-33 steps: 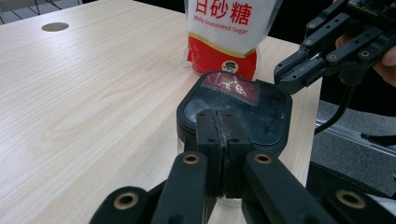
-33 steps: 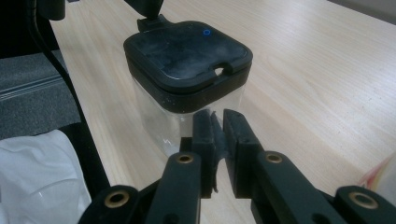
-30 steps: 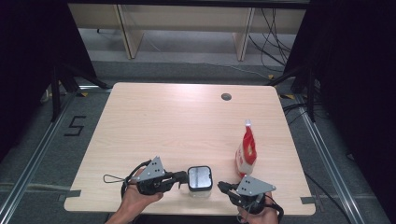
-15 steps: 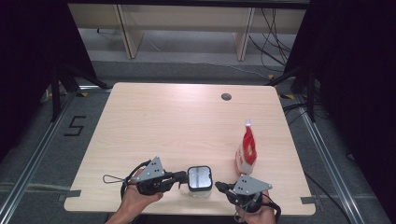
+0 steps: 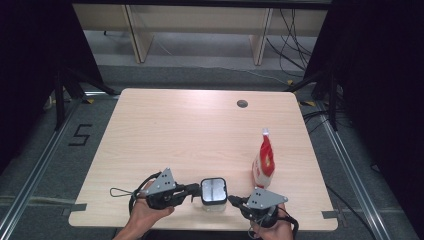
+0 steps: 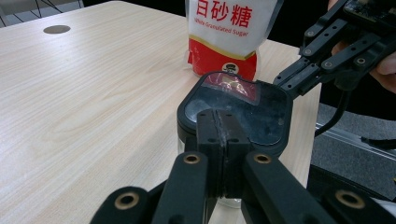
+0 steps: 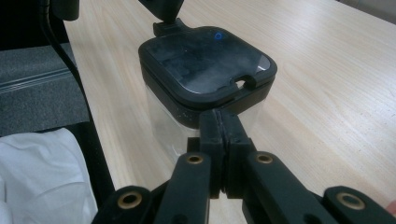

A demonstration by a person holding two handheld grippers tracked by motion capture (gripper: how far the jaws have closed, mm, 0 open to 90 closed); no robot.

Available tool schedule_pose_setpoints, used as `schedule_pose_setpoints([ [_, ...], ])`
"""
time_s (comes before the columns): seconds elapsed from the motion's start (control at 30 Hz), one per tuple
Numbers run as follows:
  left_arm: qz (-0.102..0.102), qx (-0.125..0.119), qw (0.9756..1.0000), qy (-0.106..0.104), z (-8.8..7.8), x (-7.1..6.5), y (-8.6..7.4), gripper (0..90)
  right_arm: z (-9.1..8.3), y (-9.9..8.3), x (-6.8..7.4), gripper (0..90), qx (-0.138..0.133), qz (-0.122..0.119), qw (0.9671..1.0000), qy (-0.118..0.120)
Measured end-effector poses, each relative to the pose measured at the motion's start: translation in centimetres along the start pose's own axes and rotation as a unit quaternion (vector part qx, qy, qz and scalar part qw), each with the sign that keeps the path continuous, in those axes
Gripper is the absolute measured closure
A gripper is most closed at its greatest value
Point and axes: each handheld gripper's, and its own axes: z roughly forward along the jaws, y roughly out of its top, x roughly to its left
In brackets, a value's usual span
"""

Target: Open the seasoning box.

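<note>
A clear square container with a black lid [image 5: 213, 190] stands near the table's front edge. My left gripper [image 5: 195, 189] is shut, with nothing between its jaws, and its closed tips rest against the lid's left side [image 6: 236, 109]. From the other side my right gripper [image 5: 233, 200] is also shut and empty, its tips against the lid's right edge [image 7: 205, 67]. In the left gripper view my left gripper [image 6: 221, 122] meets the lid, with the right gripper [image 6: 286, 80] across from it. The right gripper view has my right gripper [image 7: 220, 117] at the lid rim. A red and white sugar bag [image 5: 264, 161] [image 6: 225, 32] stands upright behind the container to the right.
The wooden table [image 5: 190, 135] has a round cable hole [image 5: 242, 103] at the back right. Metal floor rails [image 5: 30, 175] run along both sides of the table. A white cloth [image 7: 42, 177] lies low beside the table's edge in the right gripper view.
</note>
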Motion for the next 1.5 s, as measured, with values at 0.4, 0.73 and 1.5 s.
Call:
schedule_pose_setpoints([
  [0.4, -0.002, -0.007, 1.0000, -0.003, 0.2, -0.1, -0.1, 88.3, -0.3, 0.7, 0.0, 90.0, -0.012, -0.004, 0.9999, -0.002],
  [0.73, 0.002, -0.012, 0.9999, -0.012, -0.1, 0.3, -0.2, 76.6, -0.6, 1.6, 0.1, 89.9, -0.027, -0.005, 0.9996, -0.002],
  [1.5, 0.015, 0.052, 0.9981, -0.030, 0.2, 1.8, -3.6, 48.8, -0.6, 2.9, 0.4, 89.8, -0.038, -0.022, 0.9990, -0.009],
])
